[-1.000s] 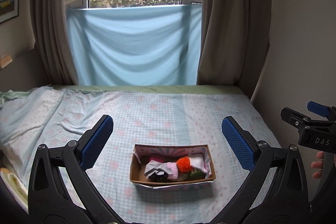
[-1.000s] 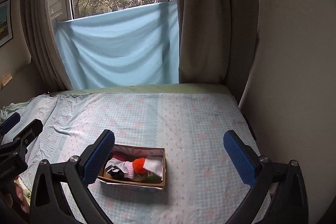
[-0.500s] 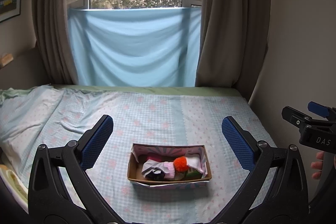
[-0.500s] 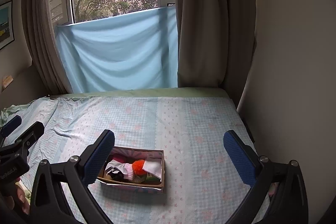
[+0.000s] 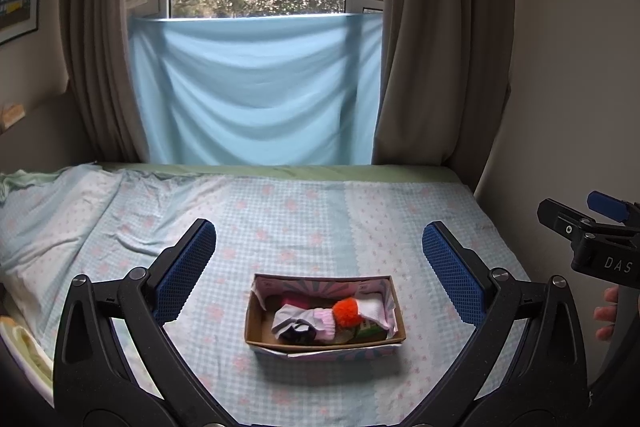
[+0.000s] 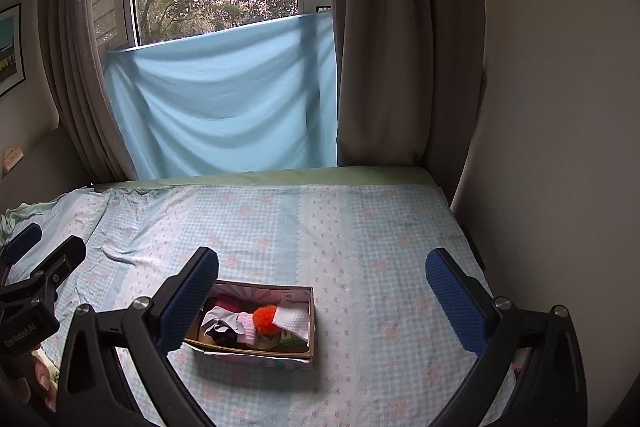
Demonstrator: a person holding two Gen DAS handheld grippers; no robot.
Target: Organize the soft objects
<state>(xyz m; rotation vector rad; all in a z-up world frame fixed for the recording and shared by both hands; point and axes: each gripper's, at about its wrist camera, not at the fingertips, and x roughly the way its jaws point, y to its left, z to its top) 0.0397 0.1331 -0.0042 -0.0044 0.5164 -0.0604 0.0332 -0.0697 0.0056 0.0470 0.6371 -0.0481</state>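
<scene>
Left wrist view shows the left gripper (image 5: 319,269) held above the bed (image 5: 280,227), its blue-padded fingers (image 5: 185,269) spread wide with nothing between them, aimed down at a cardboard box (image 5: 325,343) lying on the checked bedsheet near the camera. At the right edge of that view the right gripper (image 5: 592,231) juts in, with fingertips of the person's right hand (image 5: 606,313) curled beneath it. From the right wrist view, the right gripper (image 6: 322,291) also hangs over the bed with its fingers (image 6: 454,301) released and far apart, gripping nothing; the box (image 6: 256,353) sits to the near left, partly behind the left pad. The left gripper (image 6: 36,259) pokes in at that view's left edge.

Inside the box lies a jumble of soft things: an orange pompom (image 5: 347,311) near the middle, a white sock (image 5: 374,309) to its right, a pale pink sock (image 5: 326,321) and a grey-white piece of cloth (image 5: 290,317) to its left, something dark (image 5: 298,333) at the near side, and a magenta piece (image 5: 294,301) toward the far wall. A green item (image 5: 368,329) shows at the near right corner. The box's inner walls carry a pink and pale printed pattern.
</scene>
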